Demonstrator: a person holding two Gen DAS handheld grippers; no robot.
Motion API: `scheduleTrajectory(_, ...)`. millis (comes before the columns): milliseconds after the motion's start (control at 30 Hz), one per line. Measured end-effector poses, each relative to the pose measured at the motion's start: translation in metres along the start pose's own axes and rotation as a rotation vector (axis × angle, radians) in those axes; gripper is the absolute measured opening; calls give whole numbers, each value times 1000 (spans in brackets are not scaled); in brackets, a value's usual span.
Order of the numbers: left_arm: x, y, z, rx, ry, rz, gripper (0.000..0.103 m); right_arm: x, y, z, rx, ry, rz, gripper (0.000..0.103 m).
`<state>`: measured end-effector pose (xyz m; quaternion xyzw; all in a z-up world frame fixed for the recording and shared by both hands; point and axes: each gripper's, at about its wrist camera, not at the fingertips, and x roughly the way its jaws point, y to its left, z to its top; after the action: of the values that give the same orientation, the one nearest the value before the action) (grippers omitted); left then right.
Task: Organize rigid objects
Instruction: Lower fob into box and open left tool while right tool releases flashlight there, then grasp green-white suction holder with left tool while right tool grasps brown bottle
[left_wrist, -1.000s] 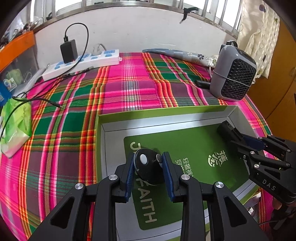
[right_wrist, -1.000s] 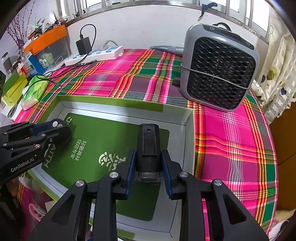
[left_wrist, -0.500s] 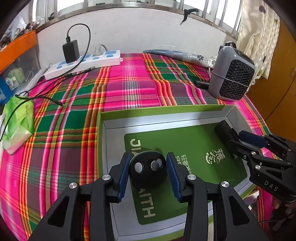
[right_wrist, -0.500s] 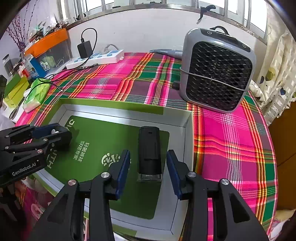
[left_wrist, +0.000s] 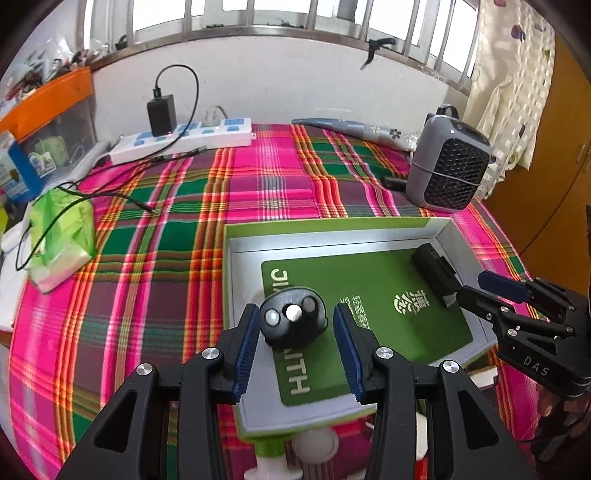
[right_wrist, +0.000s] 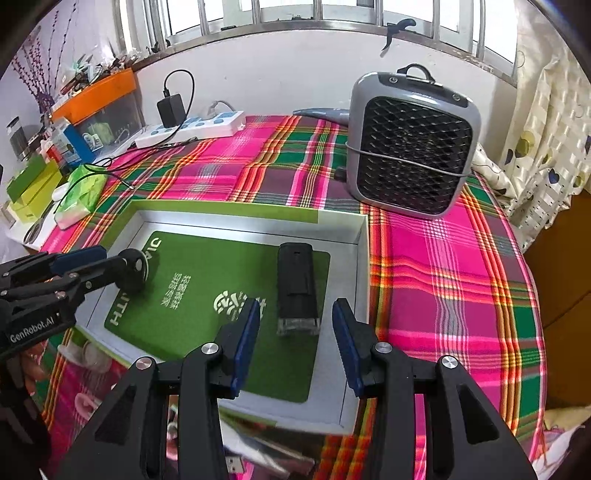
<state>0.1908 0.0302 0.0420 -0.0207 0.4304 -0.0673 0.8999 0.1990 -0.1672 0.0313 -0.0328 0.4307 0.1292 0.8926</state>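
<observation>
Both tools wide, holding nothing. Left tool (left_wrist: 293, 334) straddles the round remote (left_wrist: 293, 320), lower centre of its frame, lying in the tray (left_wrist: 332, 230). Right tool (right_wrist: 295, 332) straddles the black stick (right_wrist: 296, 282), centre of its frame, also in tray. Risk: a pad clipping either item on retreat could knock it askew.

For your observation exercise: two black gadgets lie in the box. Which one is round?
The black remote with pale buttons, between the left tongs; the other gadget is a long bar.
</observation>
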Motion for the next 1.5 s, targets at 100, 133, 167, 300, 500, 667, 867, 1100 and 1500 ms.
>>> scheduleTrajectory(100,-12,2,-6,-6,-16,-2,41,-8,0,-5,4,-8,3,42)
scheduleTrajectory(133,-15,2,-9,-7,-19,-2,41,-10,0,-6,6,-9,4,42)
scheduleTrajectory(167,-18,3,-11,-10,-22,-2,41,-12,1,-8,8,-11,6,42)
scheduleTrajectory(300,-34,5,-21,-18,-37,-6,41,-23,3,-17,6,-20,20,42)
scheduleTrajectory(500,-55,12,-37,-35,-61,-21,41,-45,13,-38,-16,-49,80,42)
scheduleTrajectory(667,-71,22,-55,-63,-73,-29,41,-63,28,-55,-39,-73,151,42)
scheduleTrajectory(867,-80,33,-72,-92,-70,-29,41,-72,44,-70,-69,-79,206,42)
scheduleTrajectory(1100,-86,45,-93,-132,-65,-28,41,-73,54,-88,-89,-70,263,42)
scheduleTrajectory(1500,-77,52,-108,-171,-29,-53,41,-58,72,-103,-167,-12,306,43)
